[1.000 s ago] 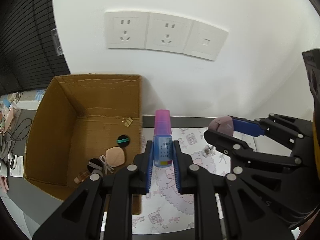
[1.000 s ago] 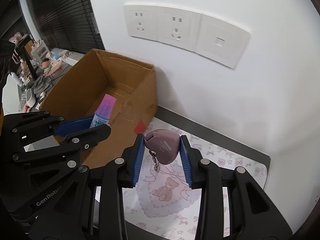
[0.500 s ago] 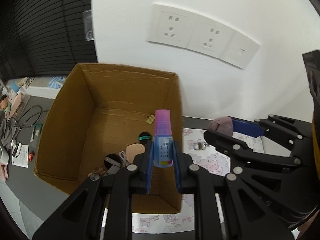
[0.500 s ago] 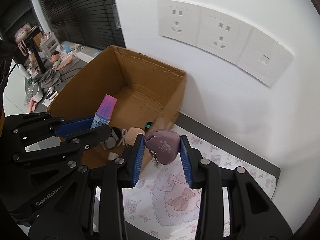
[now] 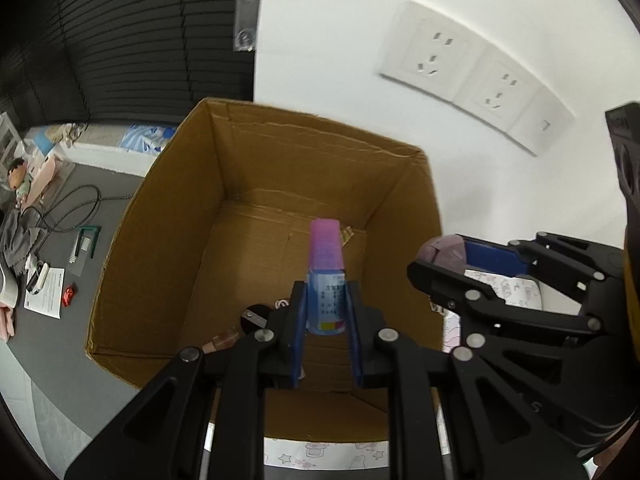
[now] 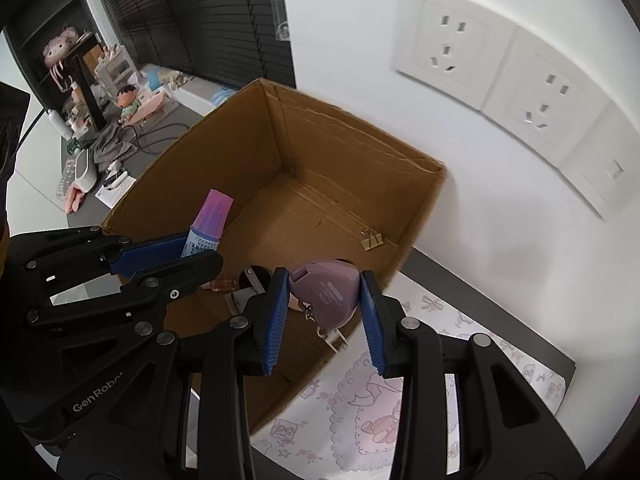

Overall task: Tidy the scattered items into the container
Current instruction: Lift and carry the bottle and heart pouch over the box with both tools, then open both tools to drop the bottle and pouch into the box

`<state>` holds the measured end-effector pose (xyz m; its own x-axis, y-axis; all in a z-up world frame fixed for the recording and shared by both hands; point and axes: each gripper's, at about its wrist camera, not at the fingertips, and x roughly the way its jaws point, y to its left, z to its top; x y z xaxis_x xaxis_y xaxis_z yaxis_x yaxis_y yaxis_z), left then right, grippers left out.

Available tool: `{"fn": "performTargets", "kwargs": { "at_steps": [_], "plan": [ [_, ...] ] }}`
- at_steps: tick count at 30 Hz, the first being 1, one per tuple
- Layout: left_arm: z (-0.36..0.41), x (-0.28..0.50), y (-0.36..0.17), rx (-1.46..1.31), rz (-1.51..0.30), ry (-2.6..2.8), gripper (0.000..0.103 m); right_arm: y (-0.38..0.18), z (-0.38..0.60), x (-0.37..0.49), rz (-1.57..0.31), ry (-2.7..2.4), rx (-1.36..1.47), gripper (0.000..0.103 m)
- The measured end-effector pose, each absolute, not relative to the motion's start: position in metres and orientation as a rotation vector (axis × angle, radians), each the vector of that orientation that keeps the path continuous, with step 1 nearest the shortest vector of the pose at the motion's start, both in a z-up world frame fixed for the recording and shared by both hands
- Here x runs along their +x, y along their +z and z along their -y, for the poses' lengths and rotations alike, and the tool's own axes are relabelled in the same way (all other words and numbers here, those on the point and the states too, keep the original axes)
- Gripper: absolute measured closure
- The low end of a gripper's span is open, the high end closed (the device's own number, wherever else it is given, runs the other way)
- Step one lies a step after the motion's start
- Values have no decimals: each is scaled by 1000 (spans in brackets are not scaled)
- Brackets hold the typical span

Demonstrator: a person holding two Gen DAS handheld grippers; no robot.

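Note:
My left gripper (image 5: 326, 312) is shut on a small blue bottle with a pink cap (image 5: 326, 268) and holds it upright over the inside of the open cardboard box (image 5: 168, 216). My right gripper (image 6: 324, 304) is shut on a mauve heart-shaped keychain (image 6: 326, 292) with a dangling ring, above the box's near right wall (image 6: 416, 220). The bottle (image 6: 210, 216) also shows in the right wrist view. Small items lie on the box floor: a black round piece (image 5: 254, 314), a brass binder clip (image 6: 372, 238).
The box stands against a white wall with sockets (image 6: 444, 52). A pink printed mat (image 6: 380, 404) lies right of the box. Left of it, a grey desk (image 5: 60, 352) holds cables, papers and figurines. Black blinds (image 5: 120, 32) are behind.
Both grippers have moved left from over the mat to over the box, each still holding its item. The box now fills the middle of both views.

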<state>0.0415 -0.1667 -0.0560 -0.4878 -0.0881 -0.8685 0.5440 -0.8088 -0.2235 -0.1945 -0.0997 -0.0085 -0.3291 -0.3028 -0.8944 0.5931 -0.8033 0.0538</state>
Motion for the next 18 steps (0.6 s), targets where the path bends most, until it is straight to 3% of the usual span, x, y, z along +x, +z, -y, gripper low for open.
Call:
{"fn": "performTargets", "kwargs": {
  "at_steps": [18],
  "plan": [
    [194,47,-102,1399,-783,-2246,85,-60,140,-209,-427,-2053,1459,65]
  ]
}}
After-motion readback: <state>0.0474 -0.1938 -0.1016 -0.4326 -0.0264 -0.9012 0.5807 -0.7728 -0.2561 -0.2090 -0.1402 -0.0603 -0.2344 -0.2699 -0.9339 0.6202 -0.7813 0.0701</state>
